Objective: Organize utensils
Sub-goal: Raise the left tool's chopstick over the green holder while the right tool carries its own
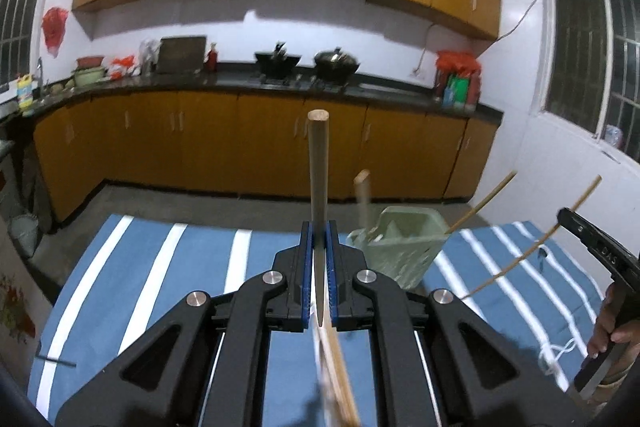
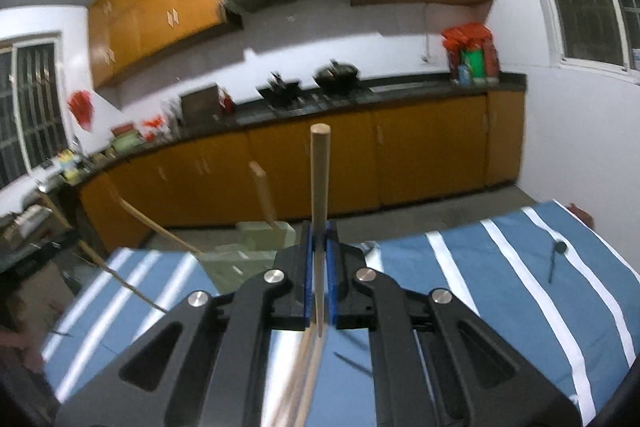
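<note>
My left gripper (image 1: pixel 319 243) is shut on a wooden chopstick (image 1: pixel 318 167) that points up and forward. A pale green utensil holder (image 1: pixel 400 247) stands just right of it on the blue striped tablecloth (image 1: pixel 180 267), with a wooden stick (image 1: pixel 362 199) and a thin chopstick (image 1: pixel 480 203) in it. The right gripper's handle (image 1: pixel 608 259) shows at the far right, with a thin stick (image 1: pixel 532 247) in front of it. My right gripper (image 2: pixel 319 247) is shut on another wooden chopstick (image 2: pixel 319 179). The green holder (image 2: pixel 248 247) sits to its left, blurred.
A small dark utensil (image 2: pixel 556 259) lies on the cloth at the right in the right wrist view. Another dark item (image 1: pixel 54 361) lies at the cloth's left edge. Kitchen cabinets (image 1: pixel 240 139) and a counter with woks (image 1: pixel 304 63) stand beyond the table.
</note>
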The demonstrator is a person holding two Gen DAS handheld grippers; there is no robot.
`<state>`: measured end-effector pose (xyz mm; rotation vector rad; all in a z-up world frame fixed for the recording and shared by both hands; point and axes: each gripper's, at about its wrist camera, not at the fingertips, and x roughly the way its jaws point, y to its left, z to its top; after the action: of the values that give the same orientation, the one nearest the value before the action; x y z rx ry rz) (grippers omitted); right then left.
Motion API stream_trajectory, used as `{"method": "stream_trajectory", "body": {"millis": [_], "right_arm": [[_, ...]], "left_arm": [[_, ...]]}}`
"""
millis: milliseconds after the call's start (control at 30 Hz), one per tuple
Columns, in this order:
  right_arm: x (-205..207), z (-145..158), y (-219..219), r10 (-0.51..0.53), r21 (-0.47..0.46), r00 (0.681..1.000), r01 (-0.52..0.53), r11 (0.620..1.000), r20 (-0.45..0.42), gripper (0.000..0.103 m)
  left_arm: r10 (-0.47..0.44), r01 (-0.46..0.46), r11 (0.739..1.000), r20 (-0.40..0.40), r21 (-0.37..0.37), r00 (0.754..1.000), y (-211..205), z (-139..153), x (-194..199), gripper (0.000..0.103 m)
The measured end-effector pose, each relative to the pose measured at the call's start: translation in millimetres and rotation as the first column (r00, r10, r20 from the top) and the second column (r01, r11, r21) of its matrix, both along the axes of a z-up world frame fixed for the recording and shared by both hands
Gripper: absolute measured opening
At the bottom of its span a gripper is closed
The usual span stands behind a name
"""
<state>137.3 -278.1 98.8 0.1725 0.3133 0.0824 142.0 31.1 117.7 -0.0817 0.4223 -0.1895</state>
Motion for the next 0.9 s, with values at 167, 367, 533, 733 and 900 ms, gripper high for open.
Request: {"method": "stream_trajectory", "body": {"millis": [167, 367, 533, 733, 900], "right_arm": [[-9, 40, 15, 0.061, 0.027, 0.99, -0.065, 0.998, 0.125, 0.008], [7, 67, 35, 0.059, -0.009, 0.97, -0.058, 0.998, 0.235, 0.008], [39, 60, 39, 0.054, -0.02, 0.981, -0.051, 0.998, 0.189, 0.008], [63, 35, 46, 0.065, -0.033, 0.992, -0.062, 0.998, 0.109, 0.008], [72, 22, 56, 0.074, -0.053, 0.995, -0.07, 0.996, 0.066, 0.009]], "left_arm": [[-0.064, 0.066, 0.998, 0.097, -0.018, 0.993, -26, 35, -6, 0.007], [-0.061, 0.073, 0.996, 0.233, -0.042, 0.97, -50, 62, 2, 0.007], [-0.067, 0.078, 0.996, 0.214, -0.046, 0.975, -60, 55, 30, 0.007], [-0.066, 0.072, 0.996, 0.12, -0.049, 0.991, -62, 21, 55, 0.007], [-0.08, 0.083, 0.996, 0.071, -0.04, 0.994, -64, 7, 64, 0.007]]}}
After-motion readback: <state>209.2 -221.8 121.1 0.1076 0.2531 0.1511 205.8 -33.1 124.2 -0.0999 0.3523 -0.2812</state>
